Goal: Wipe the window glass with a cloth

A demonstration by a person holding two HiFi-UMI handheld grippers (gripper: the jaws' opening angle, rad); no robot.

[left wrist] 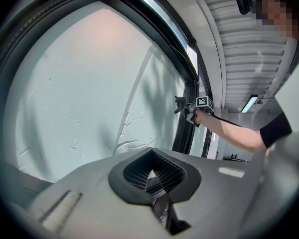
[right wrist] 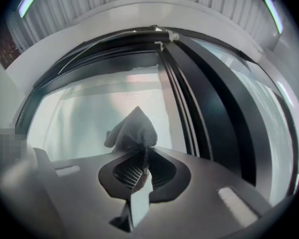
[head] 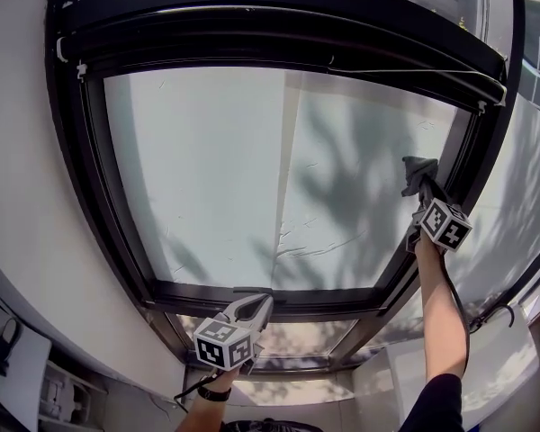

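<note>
Two grippers, one cloth, one pane.

1. Right gripper (head: 423, 190): jaws closed on the cloth (head: 418, 169). It is pinched by one bunched corner, so the loose dark-grey wad stands ahead of the jaw tips as the wiping face. A stretched arm (head: 436, 304) holds it out at 3 o'clock of the glass (head: 207, 160), hard by the right upright of the black frame (head: 279, 25). This is probably one end of a stroke across. Whether the wad presses on the glass cannot be told.

2. Left gripper (head: 252, 304): jaws closed, nothing between them. It sits at 6 o'clock by the bottom rail (head: 207, 291), pointing at the pane. Judged idle: low, and clear of the cloth's path.

3. Glass: pale, with leaf shadows (head: 360, 169) on the right half. Thin streaks (head: 310, 241) lie around 5 o'clock, between the two grippers, and look like the work left.
</note>
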